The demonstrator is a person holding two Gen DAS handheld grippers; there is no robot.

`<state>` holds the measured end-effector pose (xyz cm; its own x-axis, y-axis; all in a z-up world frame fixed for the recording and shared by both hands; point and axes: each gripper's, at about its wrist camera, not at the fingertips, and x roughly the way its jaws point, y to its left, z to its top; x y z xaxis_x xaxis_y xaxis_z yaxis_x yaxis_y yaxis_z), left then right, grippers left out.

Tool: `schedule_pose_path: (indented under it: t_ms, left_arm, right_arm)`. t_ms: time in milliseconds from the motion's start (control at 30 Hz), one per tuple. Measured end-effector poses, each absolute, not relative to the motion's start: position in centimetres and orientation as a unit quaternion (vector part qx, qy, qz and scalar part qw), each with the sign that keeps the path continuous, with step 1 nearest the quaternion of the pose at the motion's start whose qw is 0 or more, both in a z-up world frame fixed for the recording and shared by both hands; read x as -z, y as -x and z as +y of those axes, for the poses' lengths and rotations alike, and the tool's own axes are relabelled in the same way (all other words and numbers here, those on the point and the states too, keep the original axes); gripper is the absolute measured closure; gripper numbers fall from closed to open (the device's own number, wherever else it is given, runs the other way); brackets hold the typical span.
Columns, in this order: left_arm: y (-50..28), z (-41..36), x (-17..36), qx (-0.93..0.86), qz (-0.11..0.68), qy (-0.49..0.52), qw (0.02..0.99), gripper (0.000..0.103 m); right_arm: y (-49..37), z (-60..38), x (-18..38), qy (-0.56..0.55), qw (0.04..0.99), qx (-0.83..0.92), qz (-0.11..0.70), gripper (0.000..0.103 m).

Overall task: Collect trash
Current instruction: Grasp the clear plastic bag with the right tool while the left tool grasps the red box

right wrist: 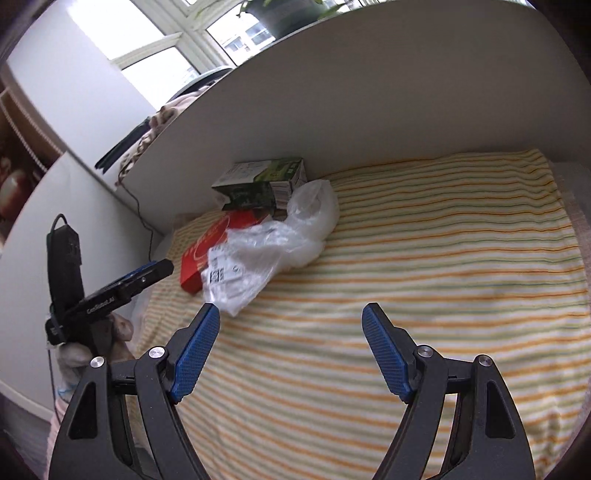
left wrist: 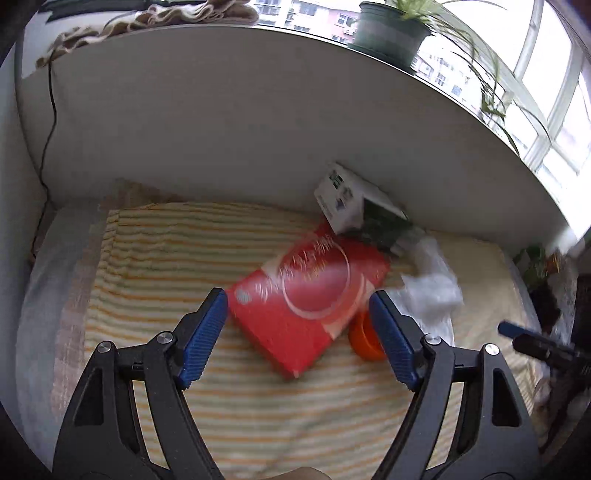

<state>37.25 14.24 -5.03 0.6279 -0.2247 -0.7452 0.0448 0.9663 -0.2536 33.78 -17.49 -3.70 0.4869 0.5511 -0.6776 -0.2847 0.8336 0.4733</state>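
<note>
The left hand-held gripper point(left wrist: 297, 308) is seen nearest in the left wrist view, its blue pads spread wide with nothing gripped between them; it is held above the striped bed cover point(left wrist: 155, 266). The right hand-held gripper point(right wrist: 290, 325) is likewise held wide open and empty over the same cover. Just beyond the left pads, a flat red box point(left wrist: 303, 306) with a white ring printed on its face is laid at a slant on the cover. A small orange object point(left wrist: 364, 338), possibly a cap or cup, is partly hidden beside the box's near corner; the blur leaves it unclear. Beside the box a crumpled clear plastic bag point(right wrist: 273, 240) with a printed white label is spread, overlapping the box's edge. Farther back, against the pale wall panel point(left wrist: 221, 129), a green and white carton point(right wrist: 264, 181) is tipped. A potted plant point(left wrist: 391, 33) is set on the sill above.
</note>
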Motion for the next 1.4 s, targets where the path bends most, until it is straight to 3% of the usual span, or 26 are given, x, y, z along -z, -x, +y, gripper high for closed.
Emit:
schedule_pose_path:
  t_ms: [300,667,800,1067,1133,1233,1267,1400]
  left_arm:
    - [-41.4,14.4,7.6,0.089,0.470,0.123,0.869,0.022]
    - [-38.1,11.1,8.1,0.132,0.489,-0.019,0.862,0.018]
    - [-37.6,10.0,8.4,0.134,0.483,-0.044,0.864,0.011]
    - [-38.0,9.4,9.8,0.103,0.475,-0.058,0.872,0.011]
    - [-38.2,9.2,10.0,0.102,0.471,-0.051,0.875,0.014]
    - [-37.1,9.5,9.8,0.103,0.464,-0.046,0.879,0.017]
    - [-36.8,9.5,9.8,0.102,0.462,-0.047,0.880,0.018]
    - [-35.6,9.9,9.7,0.097,0.456,-0.043,0.884,0.022]
  right_arm:
    - [-37.8,-17.3,5.1,-0.192,0.839,-0.237,0.450,0.024]
    - [-41.5,-16.6,6.9,-0.228,0.821,-0.228,0.470,0.024]
    - [-41.8,-16.4,6.8,-0.230,0.820,-0.229,0.472,0.024]
    - [-41.9,-15.6,6.9,-0.211,0.825,-0.228,0.473,0.024]
    - [-41.8,-15.5,7.0,-0.199,0.828,-0.228,0.473,0.029]
    - [-41.6,-15.3,7.1,-0.182,0.831,-0.226,0.475,0.050]
    - [-41.6,-15.2,7.1,-0.180,0.828,-0.232,0.477,0.064]
    - [-40.9,-15.2,7.0,-0.171,0.831,-0.235,0.474,0.070]
